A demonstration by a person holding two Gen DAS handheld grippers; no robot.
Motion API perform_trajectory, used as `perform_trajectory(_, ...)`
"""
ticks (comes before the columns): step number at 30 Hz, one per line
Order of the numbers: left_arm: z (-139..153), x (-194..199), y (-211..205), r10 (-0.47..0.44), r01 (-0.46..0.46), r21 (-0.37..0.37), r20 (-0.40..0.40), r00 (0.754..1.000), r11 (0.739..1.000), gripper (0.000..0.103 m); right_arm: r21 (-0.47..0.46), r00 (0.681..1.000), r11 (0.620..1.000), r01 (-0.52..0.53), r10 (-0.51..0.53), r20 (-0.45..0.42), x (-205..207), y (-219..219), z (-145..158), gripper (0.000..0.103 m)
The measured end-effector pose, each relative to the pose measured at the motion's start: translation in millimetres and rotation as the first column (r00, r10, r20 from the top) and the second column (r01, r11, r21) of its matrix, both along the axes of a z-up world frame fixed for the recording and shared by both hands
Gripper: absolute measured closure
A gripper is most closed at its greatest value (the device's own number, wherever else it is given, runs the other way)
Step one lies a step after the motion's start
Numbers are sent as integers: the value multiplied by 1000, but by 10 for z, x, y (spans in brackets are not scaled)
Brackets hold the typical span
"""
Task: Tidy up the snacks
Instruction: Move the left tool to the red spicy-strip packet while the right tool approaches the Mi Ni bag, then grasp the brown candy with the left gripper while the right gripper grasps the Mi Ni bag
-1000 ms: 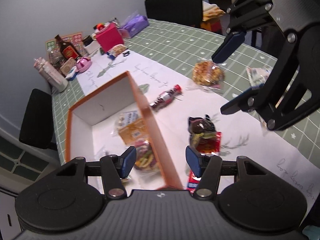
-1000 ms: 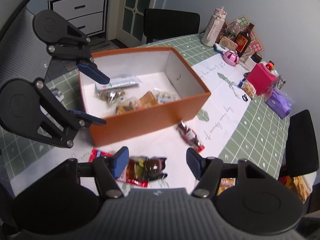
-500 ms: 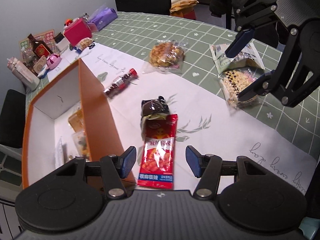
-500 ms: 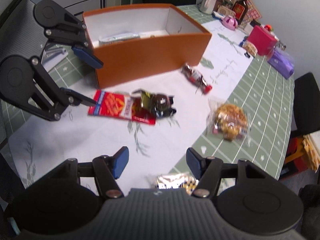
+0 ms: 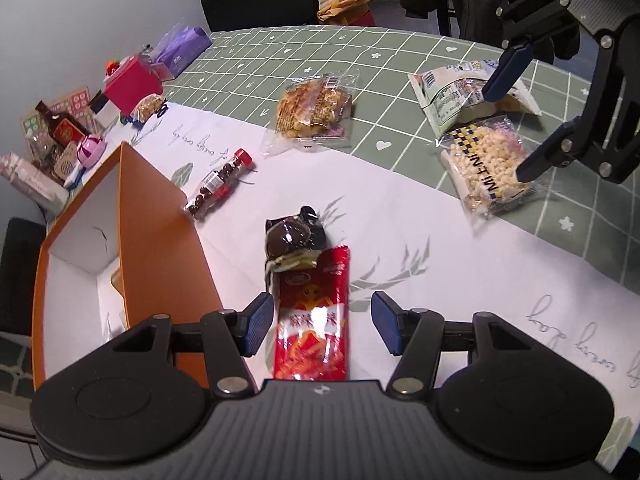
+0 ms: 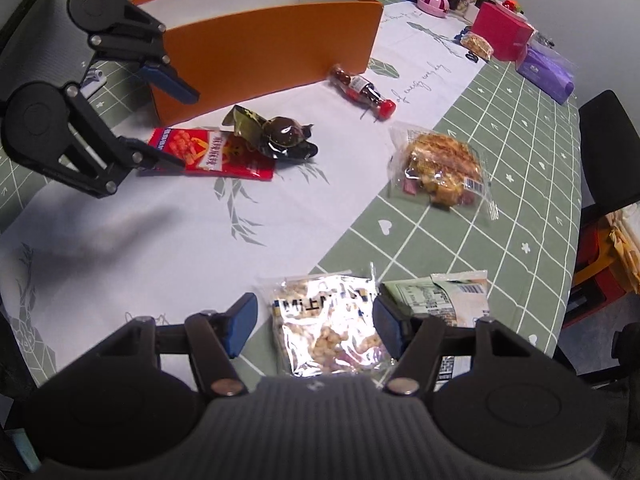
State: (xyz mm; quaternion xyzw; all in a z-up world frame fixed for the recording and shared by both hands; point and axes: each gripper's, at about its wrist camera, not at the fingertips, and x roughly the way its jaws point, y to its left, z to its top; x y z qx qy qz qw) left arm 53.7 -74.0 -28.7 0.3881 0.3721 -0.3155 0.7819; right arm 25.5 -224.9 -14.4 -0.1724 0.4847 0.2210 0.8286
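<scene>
Two grippers: both over the table point(image 5: 400, 60), jaws apart, nothing gripped.
Left gripper point(image 5: 322, 326): straddles the red snack packet point(image 5: 312, 320), pads clear of it.
Right gripper point(image 6: 312, 322): above the clear puffed-snack bag point(image 6: 328, 328), not touching.
Orange box point(image 6: 260, 40): just beside the red packet.
Dark wrapped sweet point(image 5: 294, 236): overlapping the packet's far end.

Puffed-snack bag point(image 5: 489, 168) reads "MI-NI" in blue. White runner point(image 5: 420, 216) carries cursive script, legible only as "day". Red packet point(image 5: 312, 320) print illegible.
</scene>
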Motion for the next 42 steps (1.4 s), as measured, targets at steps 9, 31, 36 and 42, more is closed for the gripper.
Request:
perform_trajectory(9, -91, 173, -130, -65, 63, 44, 39, 997, 997, 40, 2, 999, 1000, -21, 22, -26, 39, -63, -187, 40)
perform_trajectory(31, -302, 428, -230, -78, 79, 129, -14, 997, 989, 69, 21, 994, 997, -68, 70, -88, 221, -49, -423, 25)
perform_trajectory(36, -182, 462, -187, -50, 53, 63, -34, 998, 997, 72, 0, 993, 996, -88, 88, -84, 191, -7, -451, 20)
perform_trajectory(42, -91, 407, -162, -57, 59, 37, -42, 997, 998, 74, -23, 994, 997, -79, 77, -74, 182, 15, -454, 23)
